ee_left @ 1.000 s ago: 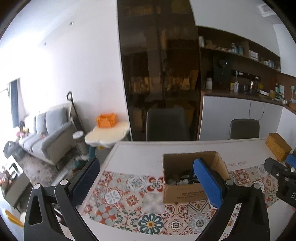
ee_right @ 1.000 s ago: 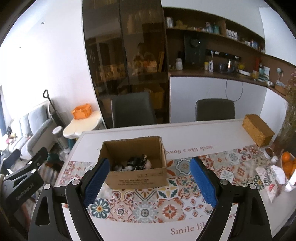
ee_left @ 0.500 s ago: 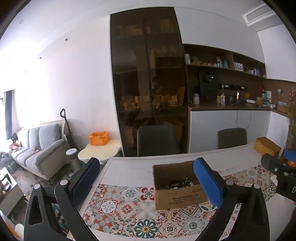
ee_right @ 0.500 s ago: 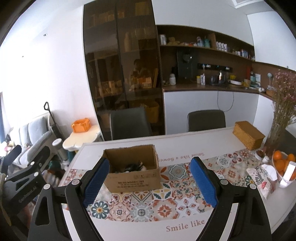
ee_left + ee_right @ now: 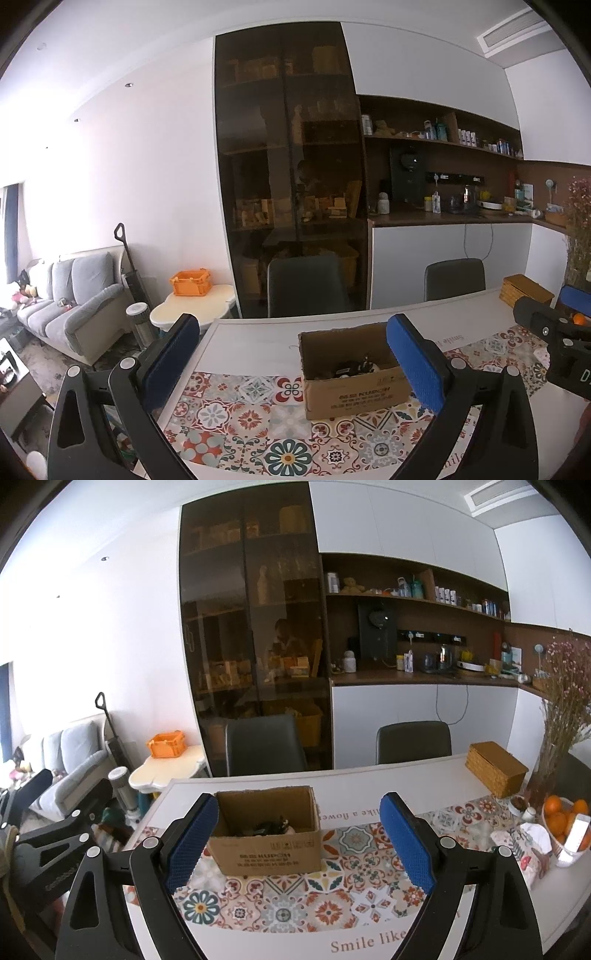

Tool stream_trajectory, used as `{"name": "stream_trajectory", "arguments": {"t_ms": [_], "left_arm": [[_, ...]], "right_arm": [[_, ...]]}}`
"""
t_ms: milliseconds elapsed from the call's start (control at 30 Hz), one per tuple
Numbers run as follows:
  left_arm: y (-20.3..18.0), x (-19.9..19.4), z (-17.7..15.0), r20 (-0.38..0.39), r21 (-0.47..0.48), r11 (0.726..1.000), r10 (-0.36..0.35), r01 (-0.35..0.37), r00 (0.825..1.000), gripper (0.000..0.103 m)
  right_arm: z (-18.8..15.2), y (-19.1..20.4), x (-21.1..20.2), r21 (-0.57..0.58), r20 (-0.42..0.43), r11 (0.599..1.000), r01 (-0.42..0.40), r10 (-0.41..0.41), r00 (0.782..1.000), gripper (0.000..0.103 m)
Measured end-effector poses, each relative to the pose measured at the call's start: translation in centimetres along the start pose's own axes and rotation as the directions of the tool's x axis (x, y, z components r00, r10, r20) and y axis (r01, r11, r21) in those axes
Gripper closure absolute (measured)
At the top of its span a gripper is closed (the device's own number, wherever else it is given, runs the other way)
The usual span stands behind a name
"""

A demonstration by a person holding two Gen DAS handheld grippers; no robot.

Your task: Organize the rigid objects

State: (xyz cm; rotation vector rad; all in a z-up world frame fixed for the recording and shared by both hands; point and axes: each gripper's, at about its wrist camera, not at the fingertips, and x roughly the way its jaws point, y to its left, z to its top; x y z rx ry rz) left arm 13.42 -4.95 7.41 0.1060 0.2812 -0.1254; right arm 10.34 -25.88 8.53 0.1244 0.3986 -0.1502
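**Meanwhile, Both Grippers Stand Wide and Empty Above the Table**

Left wrist view: the left gripper (image 5: 295, 365) fills the bottom of the frame, its blue pads (image 5: 413, 363) spread wide with nothing between them. Just right of centre, low in the frame, an open cardboard box (image 5: 354, 373) sits on the patterned table mat (image 5: 236, 417); small dark and white objects (image 5: 354, 367) lie inside (too small to tell apart). At the right edge, part of the right gripper (image 5: 554, 332) shows.

Right wrist view: the right gripper (image 5: 299, 842) is likewise wide open and holds nothing. The cardboard box (image 5: 266, 834) appears between its pads, lower centre, resting on the mat with the jumbled objects (image 5: 273, 827) at its bottom. A wicker box (image 5: 495, 768) stands at right, and a bowl of oranges (image 5: 565, 819) sits at the far right edge. The left gripper (image 5: 48, 834) shows at lower left.
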Motion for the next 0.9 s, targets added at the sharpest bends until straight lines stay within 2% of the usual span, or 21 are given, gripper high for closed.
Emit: {"name": "stream_trajectory", "arguments": {"t_ms": [900], "left_arm": [[-0.61, -0.15, -0.11, 0.0, 0.005, 1.0, -0.003, 0.003, 1.0, 0.0]], "right_arm": [[0.05, 0.28, 0.04, -0.011, 0.002, 1.0, 0.001, -0.001, 1.0, 0.014]]}}
